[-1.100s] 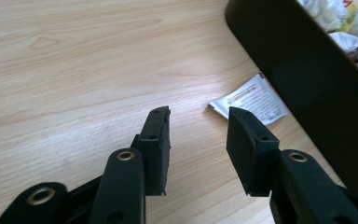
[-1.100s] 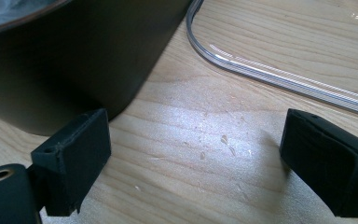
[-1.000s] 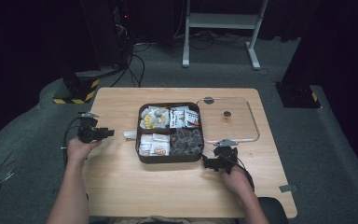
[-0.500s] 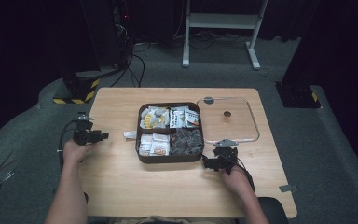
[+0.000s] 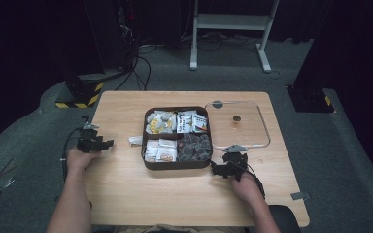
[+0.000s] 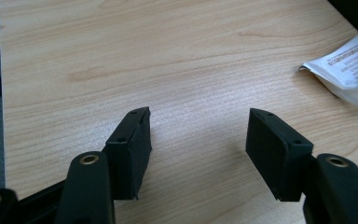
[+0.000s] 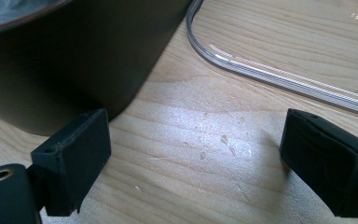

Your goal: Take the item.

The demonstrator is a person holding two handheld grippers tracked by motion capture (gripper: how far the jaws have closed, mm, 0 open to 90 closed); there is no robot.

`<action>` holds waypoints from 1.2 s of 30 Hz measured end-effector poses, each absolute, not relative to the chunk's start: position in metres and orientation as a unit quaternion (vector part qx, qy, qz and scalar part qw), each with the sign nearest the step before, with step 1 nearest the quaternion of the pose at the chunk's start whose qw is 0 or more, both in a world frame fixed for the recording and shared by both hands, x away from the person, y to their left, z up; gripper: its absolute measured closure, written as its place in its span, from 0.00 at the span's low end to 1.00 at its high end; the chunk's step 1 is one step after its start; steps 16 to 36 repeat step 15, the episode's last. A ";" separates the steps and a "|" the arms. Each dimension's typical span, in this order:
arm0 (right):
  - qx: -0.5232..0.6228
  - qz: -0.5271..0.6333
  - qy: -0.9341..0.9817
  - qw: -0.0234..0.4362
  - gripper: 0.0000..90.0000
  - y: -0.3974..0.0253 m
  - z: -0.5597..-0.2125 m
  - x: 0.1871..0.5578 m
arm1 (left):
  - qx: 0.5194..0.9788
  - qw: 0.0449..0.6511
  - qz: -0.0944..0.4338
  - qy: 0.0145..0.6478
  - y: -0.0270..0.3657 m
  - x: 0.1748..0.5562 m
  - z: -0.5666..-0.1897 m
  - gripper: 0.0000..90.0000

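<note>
Two grippers (image 5: 108, 143) (image 5: 217, 168), one four-compartment box (image 5: 177, 165), one loose packet (image 5: 135, 140).

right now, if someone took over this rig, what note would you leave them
Left gripper: open, empty, low over bare table at its left edge, a white packet ahead to its right.
Right gripper: open, empty, at the front right corner of the brown tray.
Clear lid lies flat on the table, right of the tray.
Done: four compartments hold packets.
Left, likely: put the loose packet in, fit the lid.
</note>
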State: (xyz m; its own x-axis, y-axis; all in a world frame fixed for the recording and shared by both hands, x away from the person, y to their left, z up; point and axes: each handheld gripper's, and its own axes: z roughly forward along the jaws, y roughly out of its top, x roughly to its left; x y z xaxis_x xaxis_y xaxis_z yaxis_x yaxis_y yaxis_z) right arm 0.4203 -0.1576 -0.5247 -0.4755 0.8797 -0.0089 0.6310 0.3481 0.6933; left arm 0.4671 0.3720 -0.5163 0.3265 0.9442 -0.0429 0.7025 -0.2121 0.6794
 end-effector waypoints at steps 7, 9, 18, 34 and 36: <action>0.474 0.319 0.797 0.195 0.09 -0.158 -0.525 0.420 | 0.749 0.306 0.217 0.547 0.369 0.468 -0.521 0.35; 0.474 0.319 0.797 0.195 0.09 -0.158 -0.525 0.420 | 0.736 0.307 0.235 0.556 0.367 0.466 -0.524 0.32; 0.474 0.319 0.797 0.195 0.09 -0.158 -0.525 0.420 | 0.720 0.320 0.252 0.562 0.364 0.463 -0.528 0.28; 0.474 0.319 0.797 0.195 0.09 -0.158 -0.525 0.420 | 0.720 0.320 0.252 0.562 0.364 0.463 -0.528 0.28; 0.474 0.319 0.797 0.195 0.09 -0.158 -0.525 0.420 | 0.720 0.320 0.252 0.562 0.364 0.463 -0.528 0.28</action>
